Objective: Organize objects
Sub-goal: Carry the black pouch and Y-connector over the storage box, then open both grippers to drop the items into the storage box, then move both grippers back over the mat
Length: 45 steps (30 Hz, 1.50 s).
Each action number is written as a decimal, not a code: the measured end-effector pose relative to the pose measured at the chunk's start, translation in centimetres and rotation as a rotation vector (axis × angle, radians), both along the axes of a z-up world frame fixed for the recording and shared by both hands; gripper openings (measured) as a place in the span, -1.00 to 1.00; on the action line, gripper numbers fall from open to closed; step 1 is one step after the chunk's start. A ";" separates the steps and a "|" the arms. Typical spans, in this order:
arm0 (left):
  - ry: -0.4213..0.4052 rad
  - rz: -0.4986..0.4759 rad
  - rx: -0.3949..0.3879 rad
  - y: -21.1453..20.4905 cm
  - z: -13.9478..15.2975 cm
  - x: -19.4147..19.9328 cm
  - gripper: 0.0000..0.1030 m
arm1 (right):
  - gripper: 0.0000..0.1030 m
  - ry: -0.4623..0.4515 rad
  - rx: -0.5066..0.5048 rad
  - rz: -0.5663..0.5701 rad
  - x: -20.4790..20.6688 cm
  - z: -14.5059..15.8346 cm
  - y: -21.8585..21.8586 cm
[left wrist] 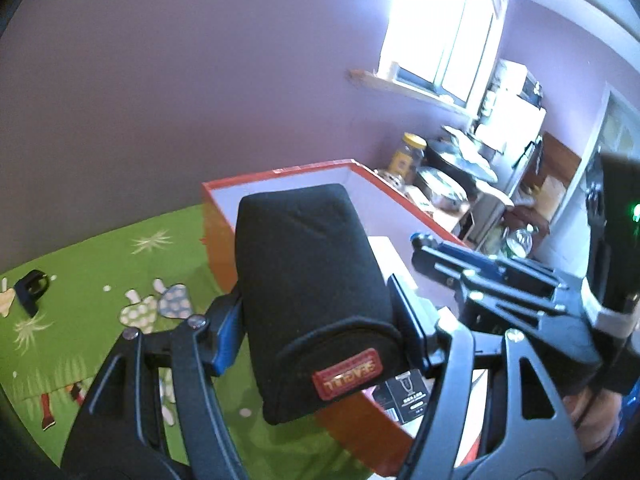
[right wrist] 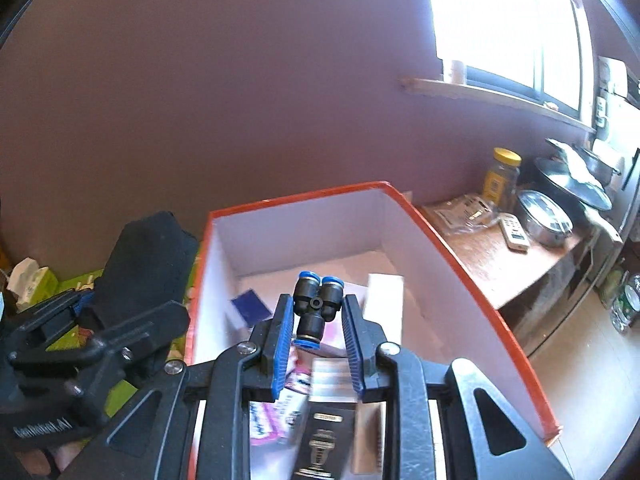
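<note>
My left gripper (left wrist: 316,304) is shut on a black padded pouch (left wrist: 308,280) with a red label, held above the left wall of the red box (left wrist: 280,172). The pouch also shows in the right wrist view (right wrist: 148,256), left of the box (right wrist: 472,276). My right gripper (right wrist: 316,312) holds a black Y-shaped tube fitting (right wrist: 314,304) with blue rings between its blue pads (right wrist: 280,344), above the inside of the box. The right gripper also shows in the left wrist view (left wrist: 480,272).
Inside the box lie a pink packet (right wrist: 280,412), a black carton (right wrist: 324,440), white boxes (right wrist: 384,300) and a blue card (right wrist: 252,306). A green patterned cloth (left wrist: 100,280) carries a small black object (left wrist: 32,288). A wooden side table (right wrist: 500,256) holds a jar, remote and pans.
</note>
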<state>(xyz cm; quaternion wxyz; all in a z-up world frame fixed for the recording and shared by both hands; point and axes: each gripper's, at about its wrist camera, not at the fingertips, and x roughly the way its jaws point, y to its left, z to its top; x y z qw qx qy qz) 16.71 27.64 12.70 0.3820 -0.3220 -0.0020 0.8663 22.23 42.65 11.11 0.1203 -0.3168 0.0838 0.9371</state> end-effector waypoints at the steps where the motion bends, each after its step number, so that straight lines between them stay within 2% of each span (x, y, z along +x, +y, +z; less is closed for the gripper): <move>1: -0.004 -0.011 -0.003 0.4 -0.3 -0.1 0.34 | -0.50 -0.005 0.002 -0.011 0.0 -0.1 0.3; 7: 0.002 -0.092 -0.003 2.4 -1.1 0.2 0.36 | -0.49 -0.026 0.001 -0.048 0.8 -0.9 1.8; 12: -0.012 -0.115 -0.005 3.0 -1.6 0.1 0.39 | -0.48 -0.033 0.002 -0.070 0.8 -1.5 2.8; 13: -0.021 -0.115 -0.002 2.9 -1.7 0.0 0.44 | -0.48 -0.035 0.000 -0.073 0.8 -1.5 3.0; 16: -0.066 -0.137 0.039 2.4 -1.9 -0.3 0.65 | -0.27 -0.039 -0.006 -0.090 1.0 -1.6 3.4; 17: -0.063 -0.133 0.042 2.2 -1.9 -0.3 0.72 | -0.10 -0.039 -0.006 -0.094 1.0 -1.6 3.4; 18: -0.055 -0.123 0.038 2.1 -1.8 -0.3 0.74 | 0.01 -0.039 -0.002 -0.100 1.1 -1.6 3.4; 21: -0.056 -0.122 0.041 1.5 -1.8 -0.4 0.75 | 0.16 -0.032 0.008 -0.095 1.2 -1.5 3.3; 28: -0.049 -0.095 0.066 -0.4 -1.3 -0.4 0.76 | 0.43 -0.023 0.024 -0.070 0.9 -1.4 2.5; 33: 0.049 -0.070 0.095 -3.3 -0.7 -0.3 0.76 | 0.49 -0.006 0.035 -0.038 0.7 -0.9 1.1; 36: 0.082 -0.057 0.069 -5.1 -0.8 -0.8 0.76 | 0.51 0.000 0.041 -0.004 0.4 -0.5 -0.3; 40: 0.068 -0.052 0.043 -8.7 -1.4 -2.1 0.76 | 0.52 0.006 0.053 0.043 -0.1 -0.1 -2.7; 45: 0.053 0.015 0.000 -13.9 -2.9 -3.5 0.76 | 0.54 0.012 0.064 0.136 -0.8 0.4 -6.5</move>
